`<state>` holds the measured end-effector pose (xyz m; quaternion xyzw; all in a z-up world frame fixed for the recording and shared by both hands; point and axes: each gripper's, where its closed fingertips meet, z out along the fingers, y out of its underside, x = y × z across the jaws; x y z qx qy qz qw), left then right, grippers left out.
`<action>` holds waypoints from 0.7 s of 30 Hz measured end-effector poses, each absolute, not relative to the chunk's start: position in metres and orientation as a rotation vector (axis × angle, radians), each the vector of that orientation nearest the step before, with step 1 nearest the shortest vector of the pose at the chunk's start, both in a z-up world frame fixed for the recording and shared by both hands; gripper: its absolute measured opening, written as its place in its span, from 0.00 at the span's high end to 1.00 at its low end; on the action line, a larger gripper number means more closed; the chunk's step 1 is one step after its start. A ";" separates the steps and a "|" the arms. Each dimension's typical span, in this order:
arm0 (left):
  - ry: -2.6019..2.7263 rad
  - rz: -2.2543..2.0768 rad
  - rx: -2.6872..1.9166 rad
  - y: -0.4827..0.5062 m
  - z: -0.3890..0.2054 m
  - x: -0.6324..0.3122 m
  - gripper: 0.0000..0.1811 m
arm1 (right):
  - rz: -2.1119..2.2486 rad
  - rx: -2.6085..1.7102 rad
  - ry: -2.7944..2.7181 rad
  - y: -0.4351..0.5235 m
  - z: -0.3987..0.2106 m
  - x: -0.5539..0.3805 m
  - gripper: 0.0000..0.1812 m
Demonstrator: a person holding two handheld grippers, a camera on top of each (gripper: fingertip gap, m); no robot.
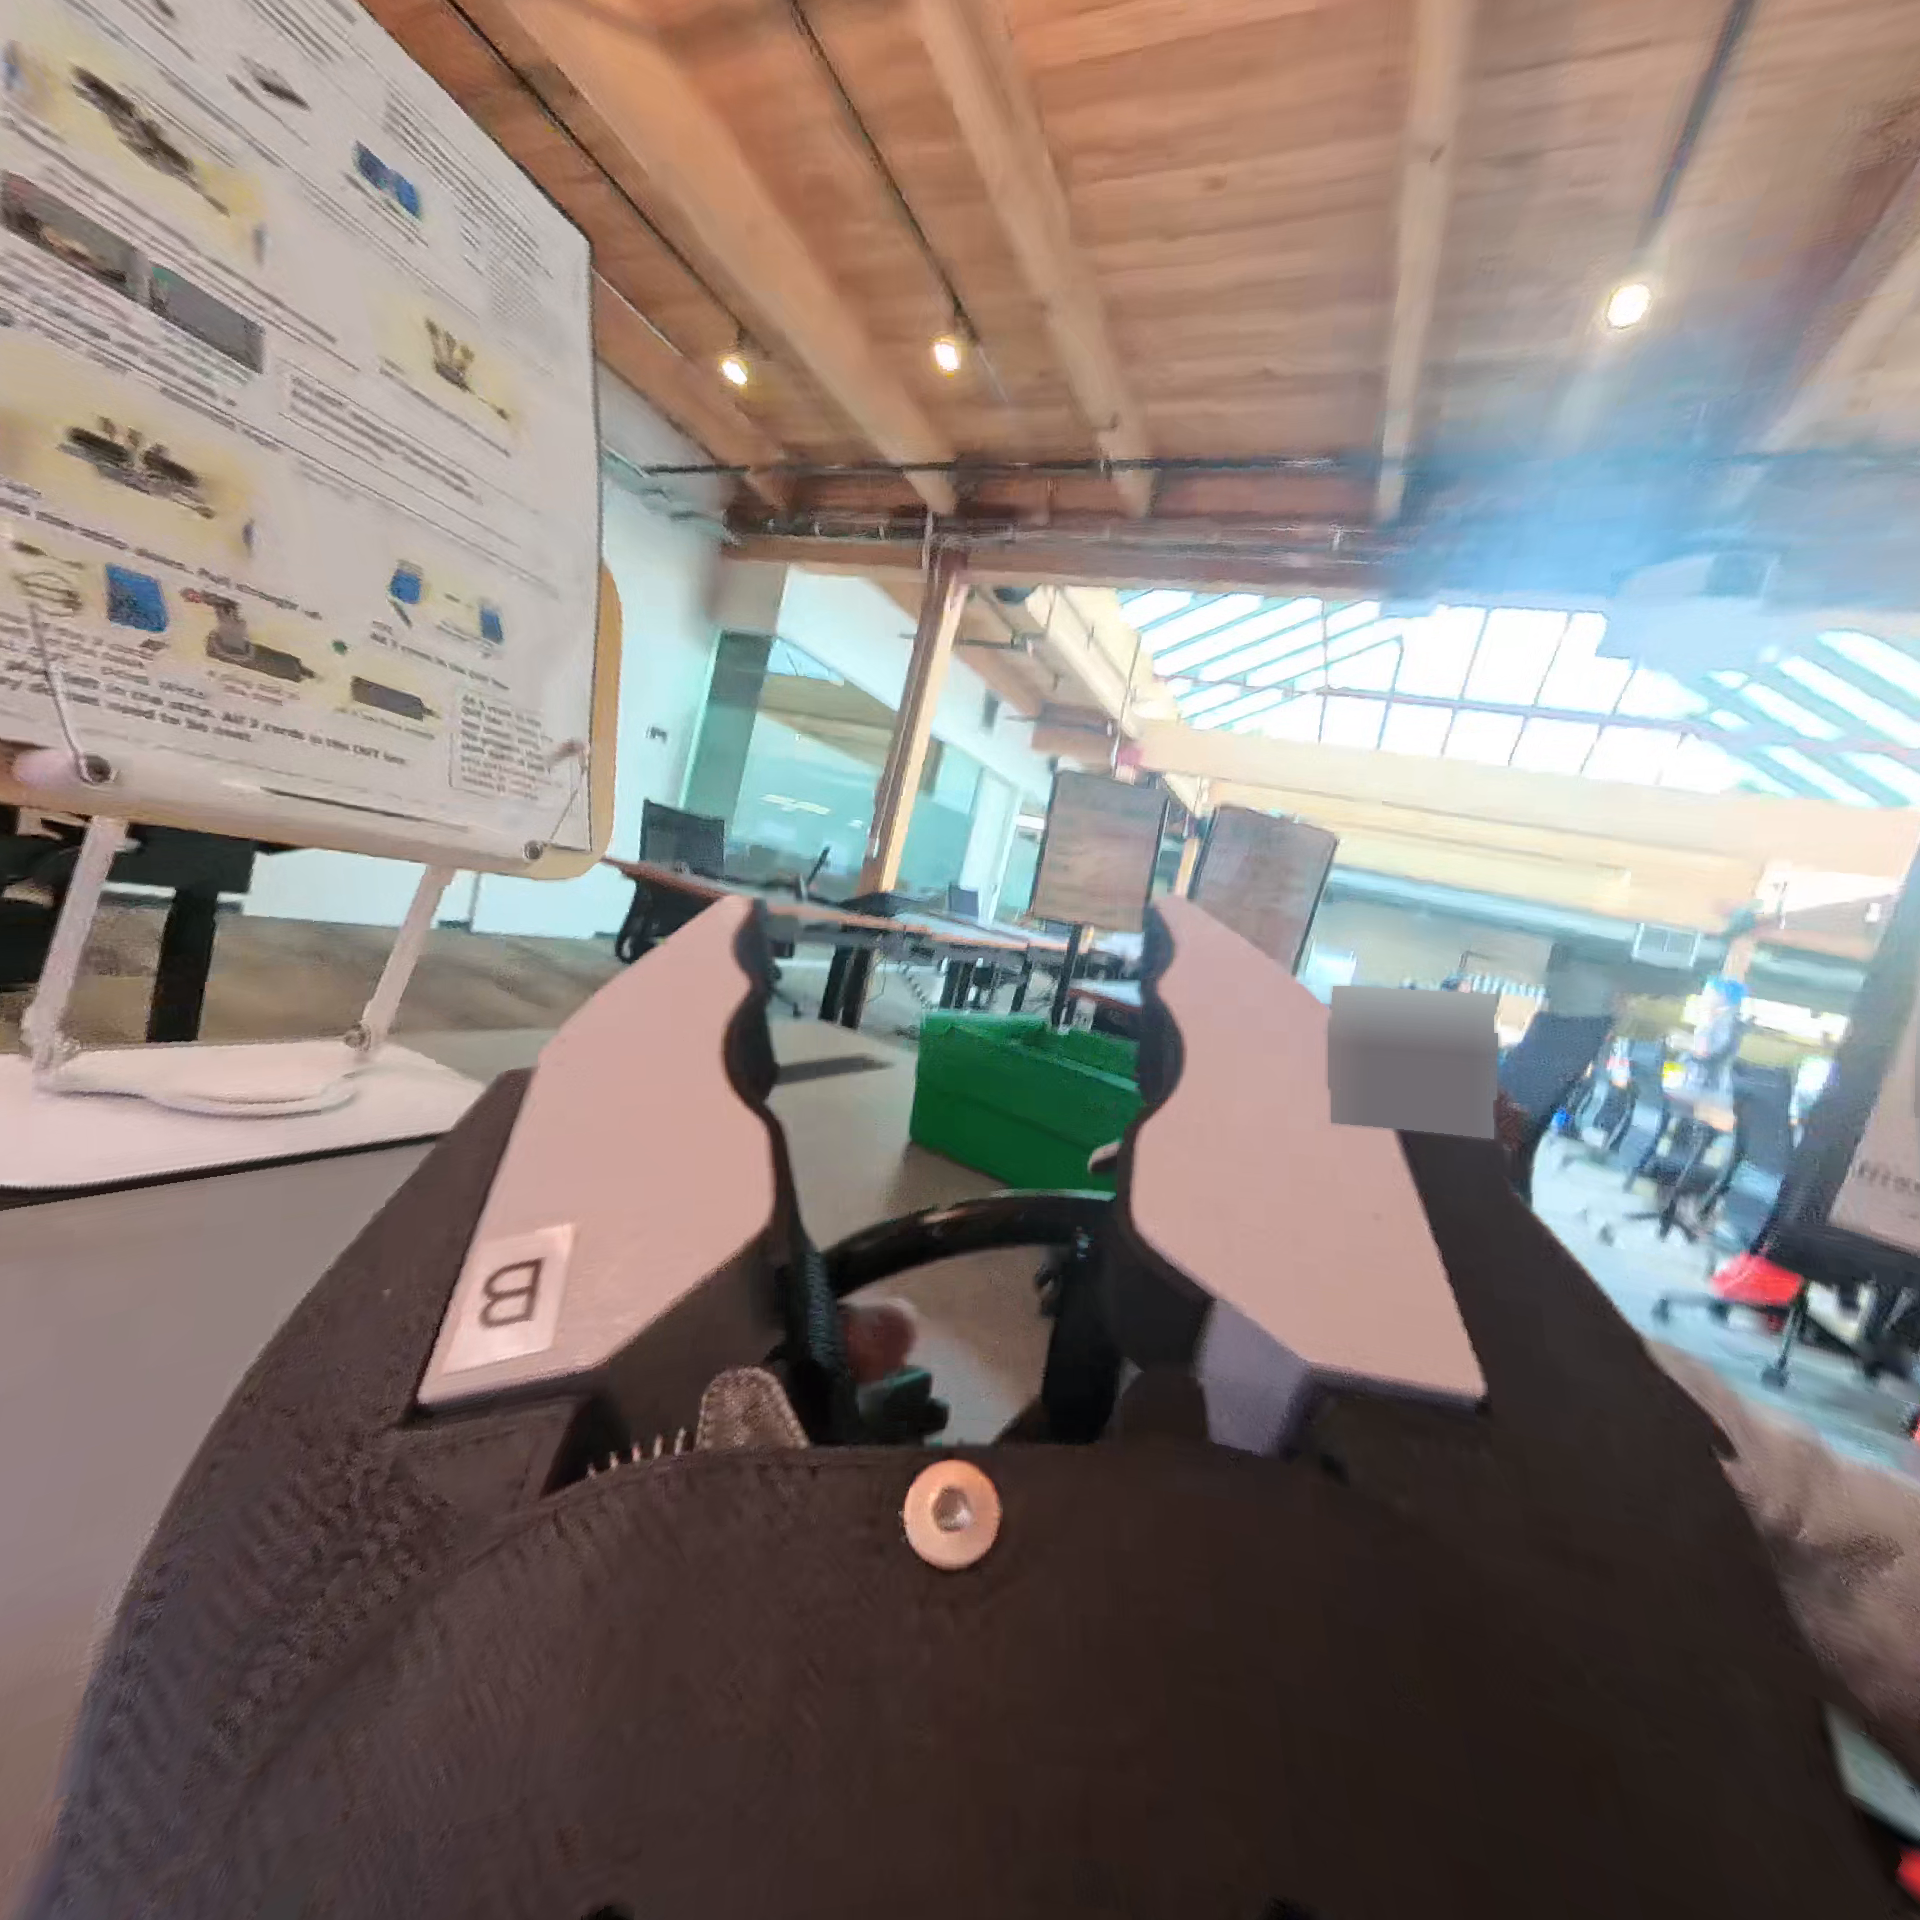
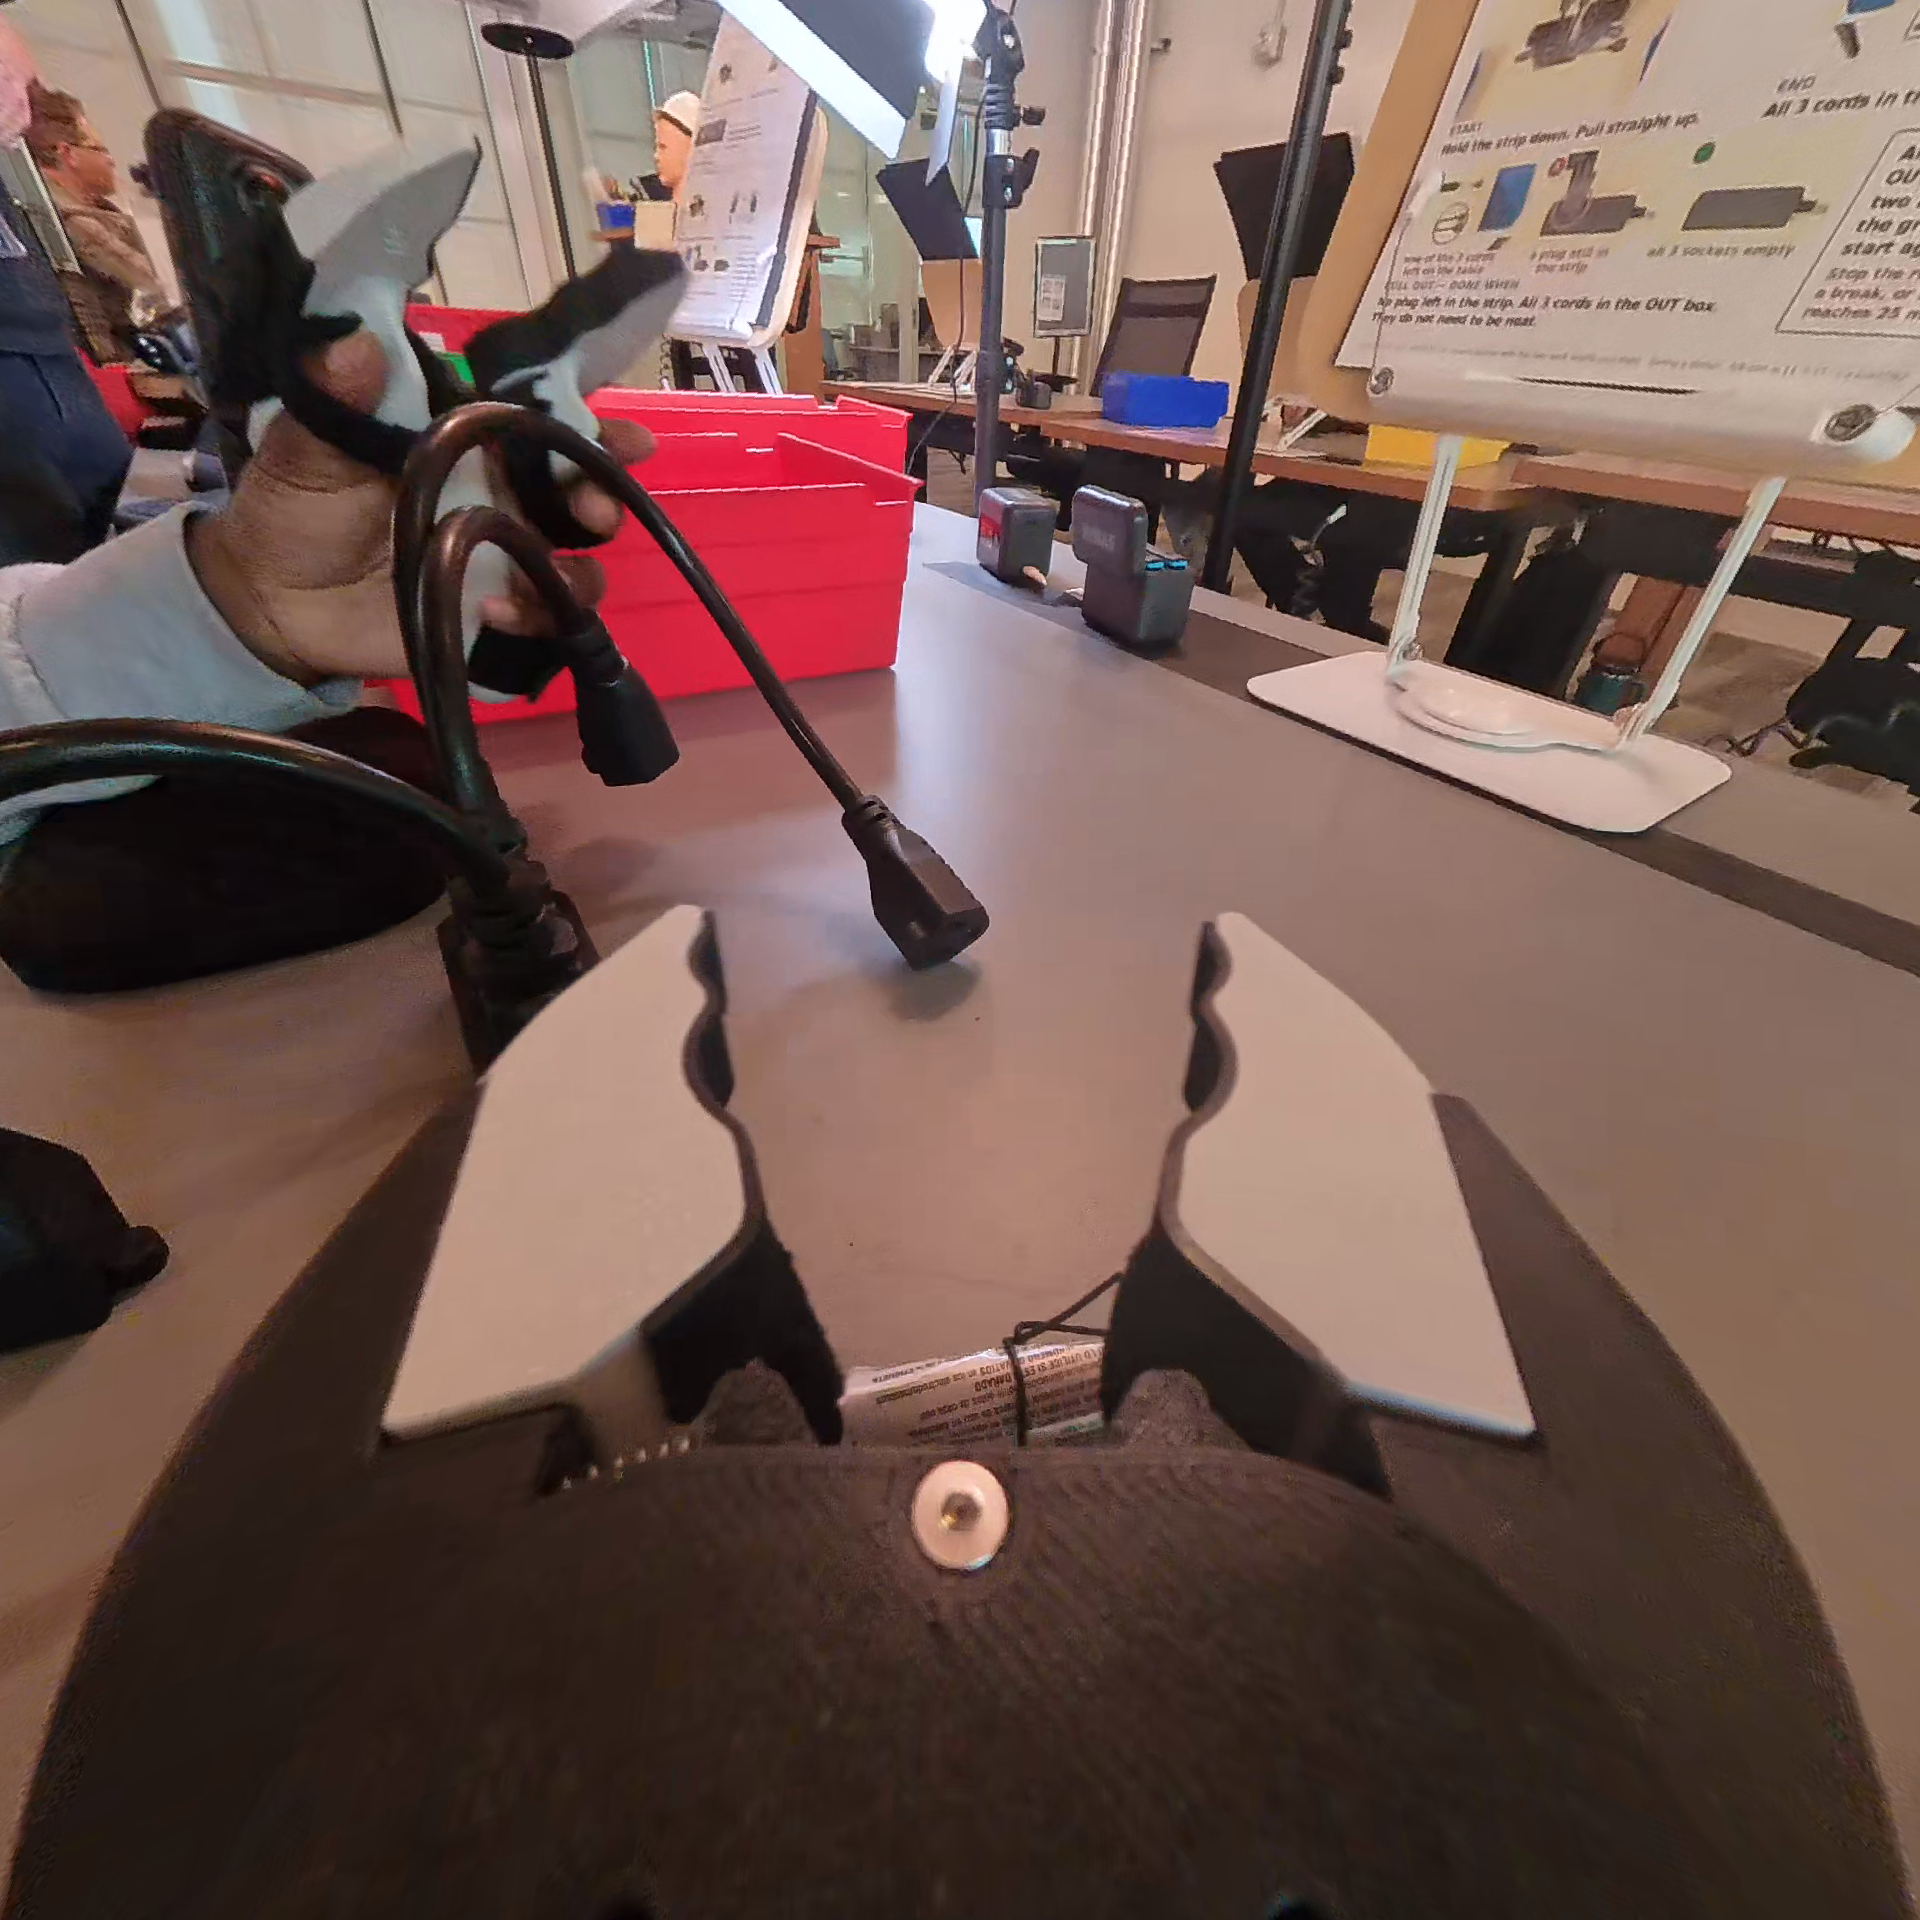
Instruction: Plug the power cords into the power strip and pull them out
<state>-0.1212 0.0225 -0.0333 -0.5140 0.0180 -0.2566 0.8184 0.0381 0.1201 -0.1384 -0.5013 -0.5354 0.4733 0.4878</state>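
My right gripper (image 2: 956,930) is open and empty, low over the grey table (image 2: 1247,935). Just ahead of its fingertips a black cord's socket end (image 2: 925,920) rests on the table, untouched. A second cord's end (image 2: 623,727) hangs above the table at left. Both cords arch down to plugs (image 2: 509,894) seated in the black power strip (image 2: 499,997), partly hidden behind my left-hand finger. My left gripper (image 2: 499,270) is held raised behind the cords, open with nothing between its fingers. In its own view it (image 1: 954,920) points up into the room, and a black cord loop (image 1: 935,1226) shows below its finger bases.
A red bin (image 2: 748,540) stands behind the cords. A green bin (image 1: 1018,1101) sits ahead of the left gripper. An instruction sheet on a white stand (image 2: 1496,738) is at the right, also at left in the left wrist view (image 1: 291,416). Two small grey chargers (image 2: 1132,571) sit at the far table edge. The tips of one gripper are about 25 cm away from the tips of the other.
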 end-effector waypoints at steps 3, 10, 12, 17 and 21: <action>0.145 -0.382 -1.159 0.030 -0.042 -0.108 0.43 | 1.128 -1.214 -1.318 0.119 -0.140 0.037 0.36; 0.263 -0.040 -0.998 0.010 -0.019 -0.108 0.48 | 1.105 -1.038 -1.175 0.120 -0.105 0.043 0.23; 0.302 0.065 -0.819 -0.018 -0.002 -0.111 0.93 | 1.100 -0.919 -1.089 0.121 -0.084 0.058 0.63; 0.341 0.072 -0.872 -0.013 -0.009 -0.103 0.97 | 1.142 -0.933 -0.951 0.132 -0.069 0.074 0.89; 0.253 0.178 -0.977 0.006 -0.021 -0.120 0.67 | 1.042 -0.957 -0.869 0.149 -0.067 0.074 0.49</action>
